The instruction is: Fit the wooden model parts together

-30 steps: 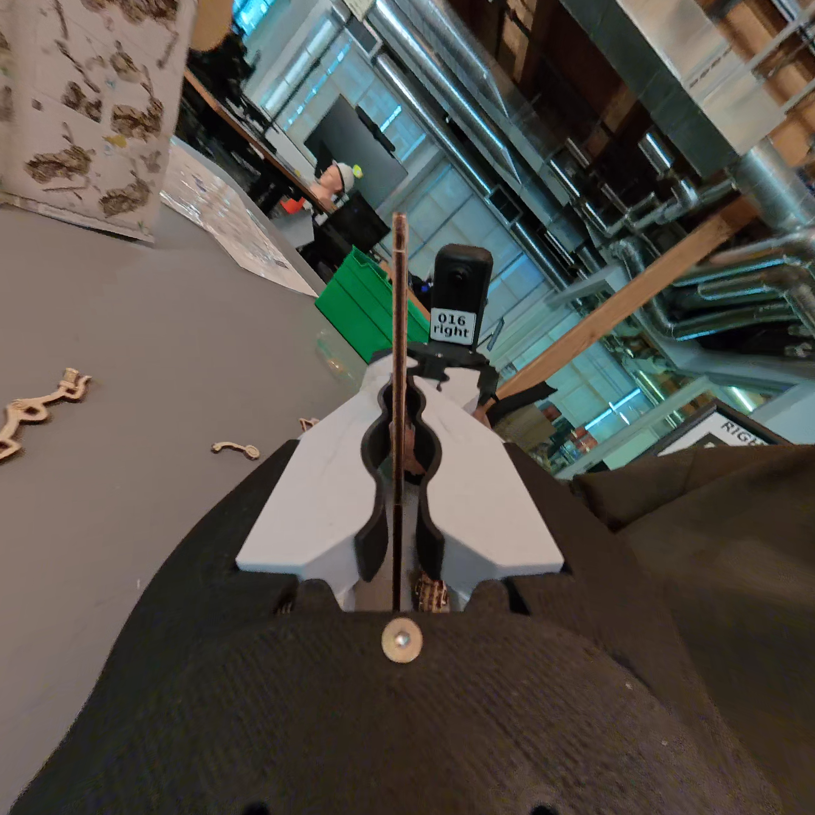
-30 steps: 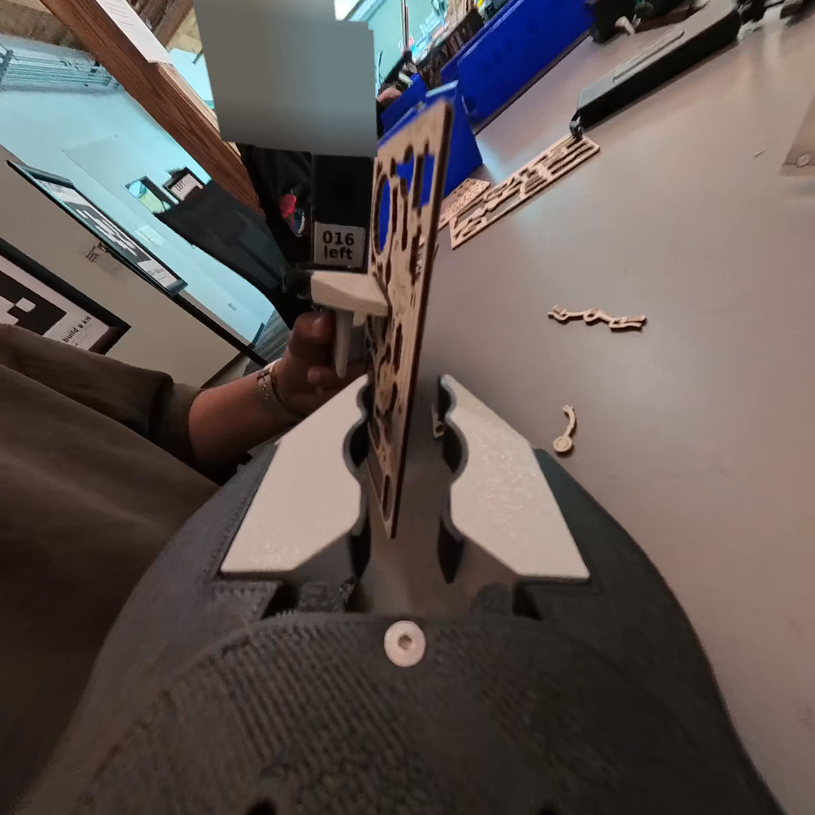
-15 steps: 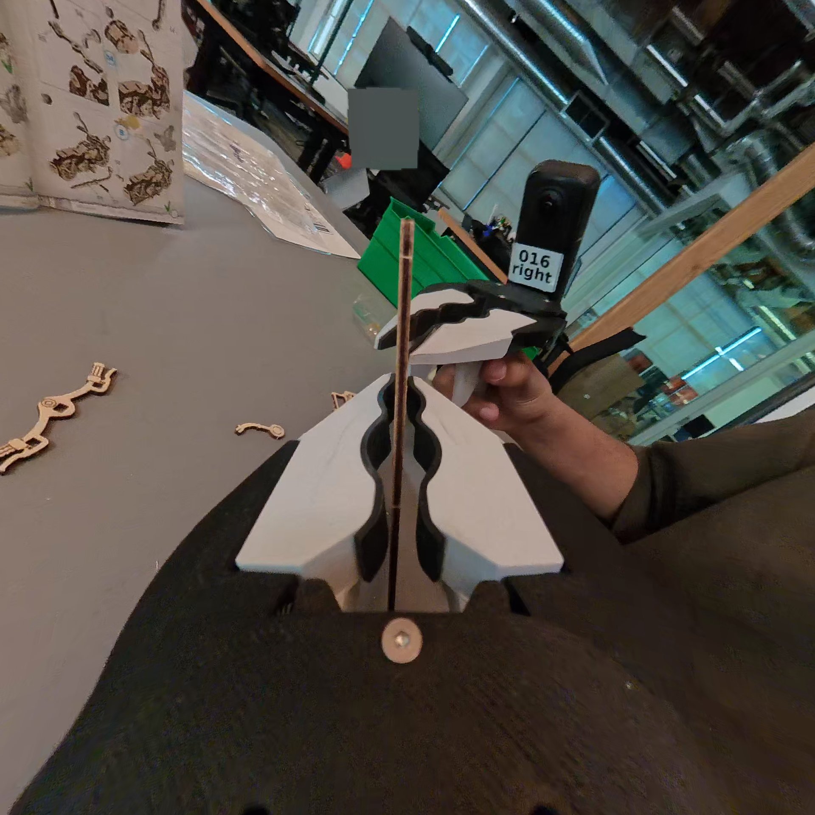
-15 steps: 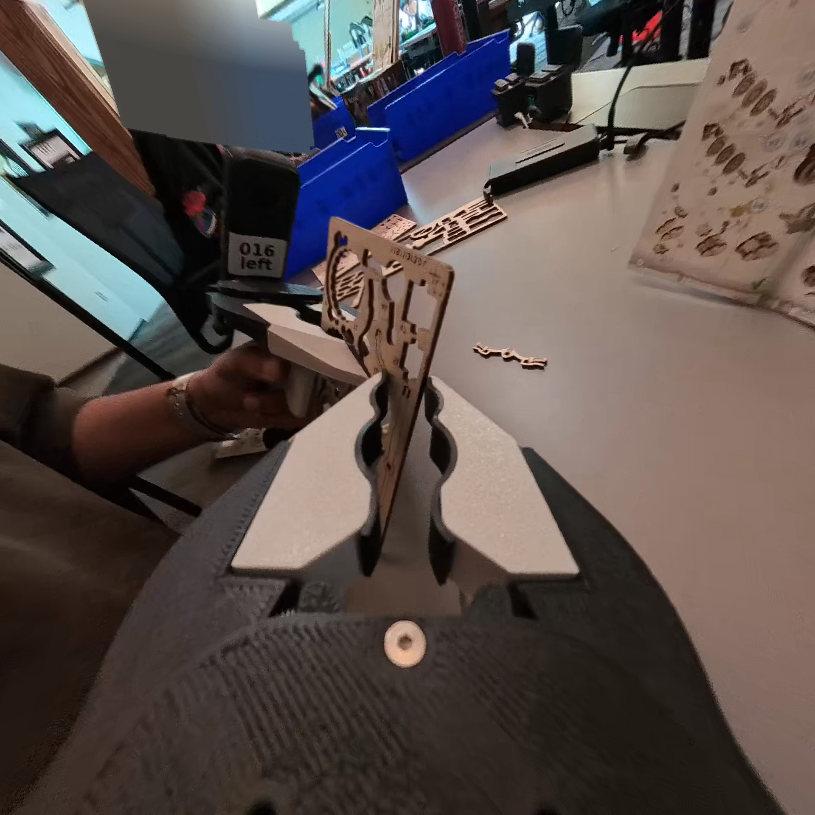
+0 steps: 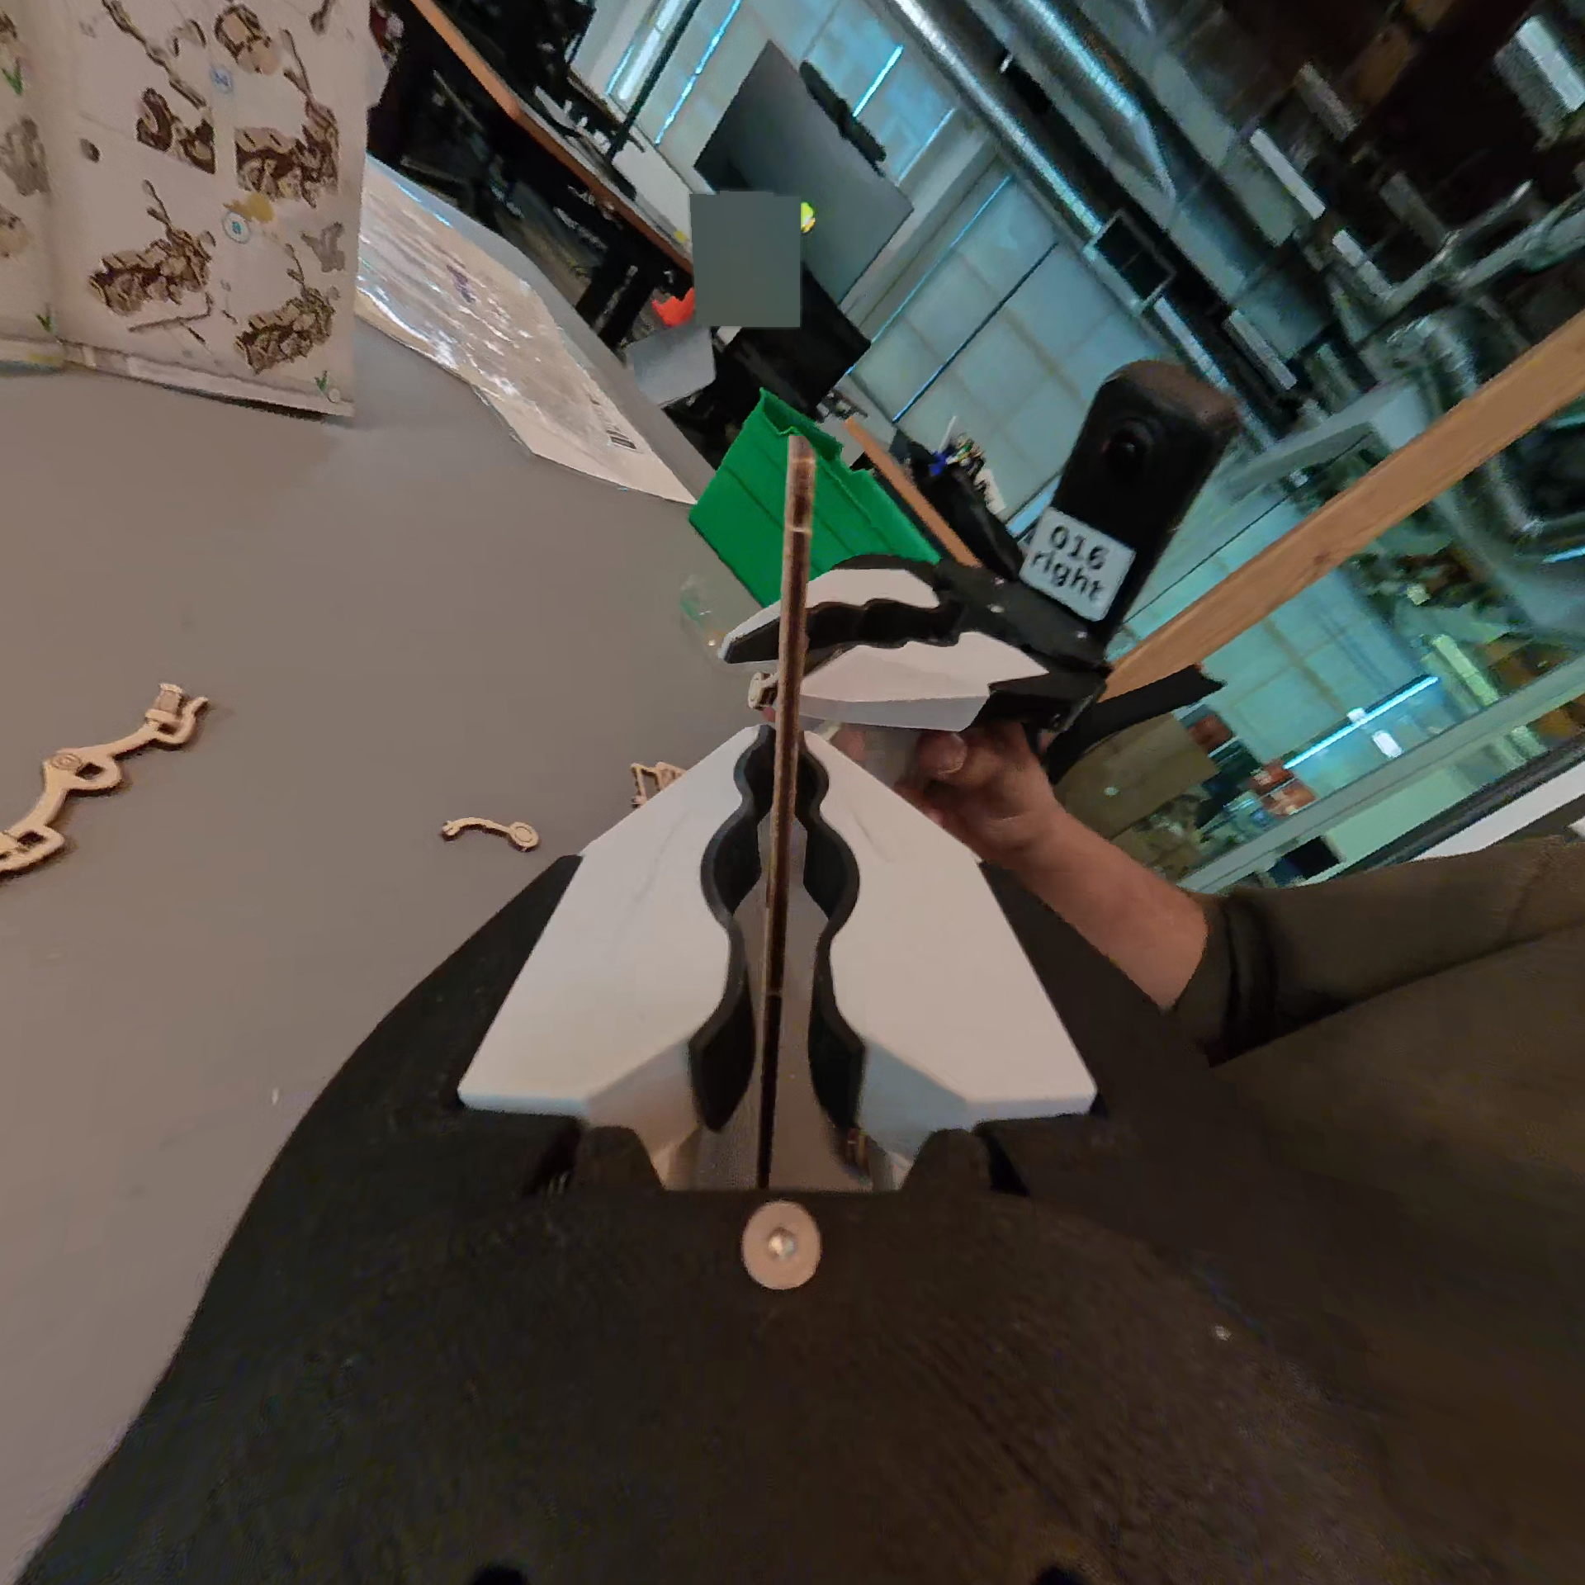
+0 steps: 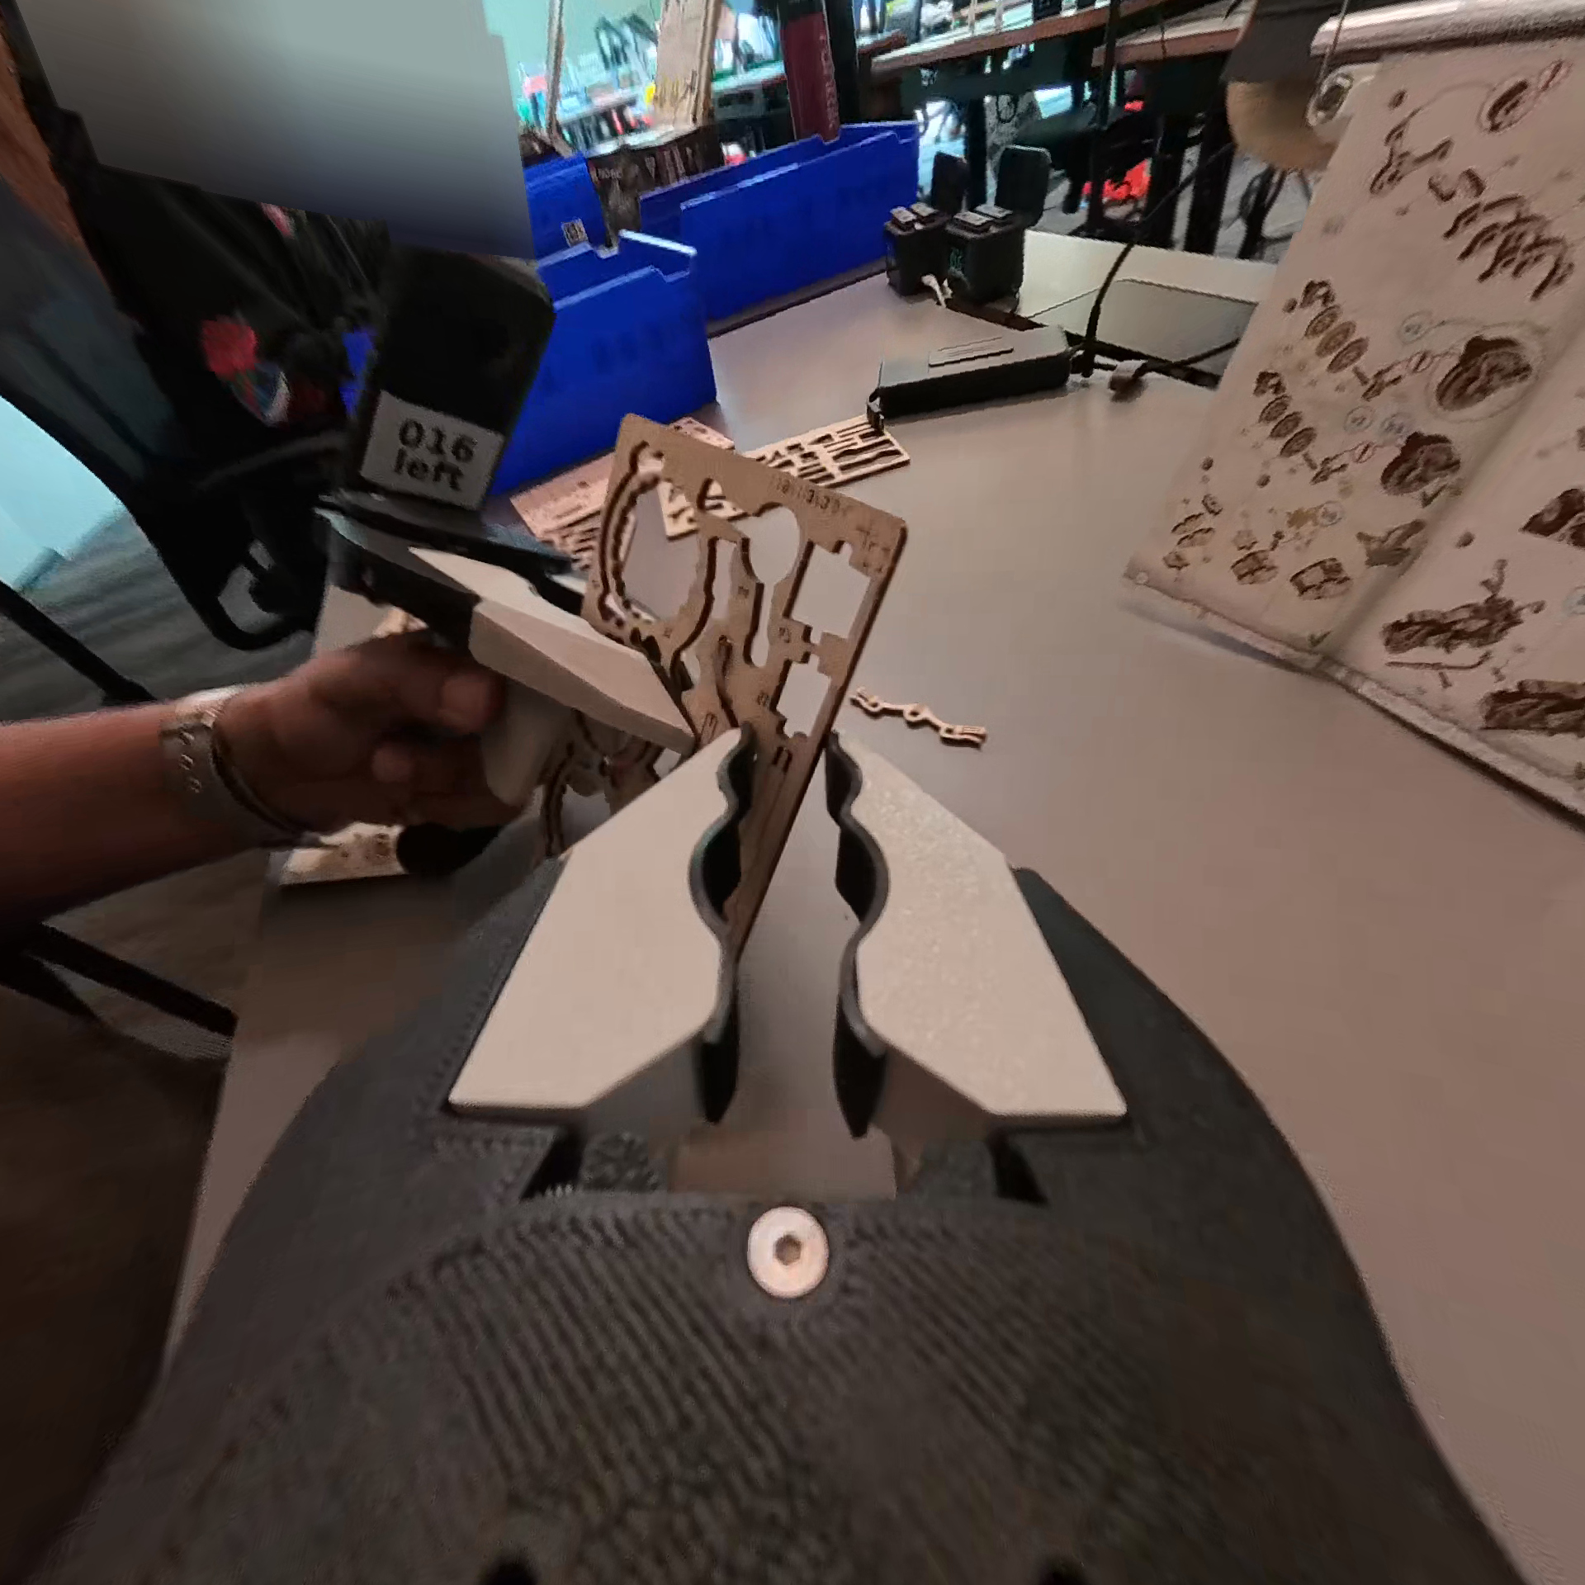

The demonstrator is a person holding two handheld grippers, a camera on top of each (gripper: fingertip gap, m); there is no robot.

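A thin laser-cut wooden sheet [image 5: 793,557] with several cut-out holes stands upright, seen edge-on between my left gripper's fingers. My left gripper [image 5: 779,755] is shut on its lower part. In the right wrist view the sheet [image 6: 823,506] shows its face, with the left gripper [image 6: 600,652] clamped on its left edge. My right gripper [image 6: 785,746] is open around the sheet's lower corner; the sheet leans on its left finger, with a gap to the right finger. The right gripper [image 5: 746,660] also shows in the left wrist view, straddling the sheet from the right.
Loose wooden parts lie on the grey table [image 5: 343,686]: a long linked piece [image 5: 94,772], a small hook piece [image 5: 493,830] and another piece [image 6: 922,716]. More cut sheets [image 6: 823,455], an upright instruction sheet [image 6: 1415,429], blue bins [image 6: 617,343] and a green bin [image 5: 746,515] stand farther off.
The right gripper came out from behind the sheet to its right side and its jaws narrowed around the sheet's corner. The left gripper kept its hold; both views swung toward the table.
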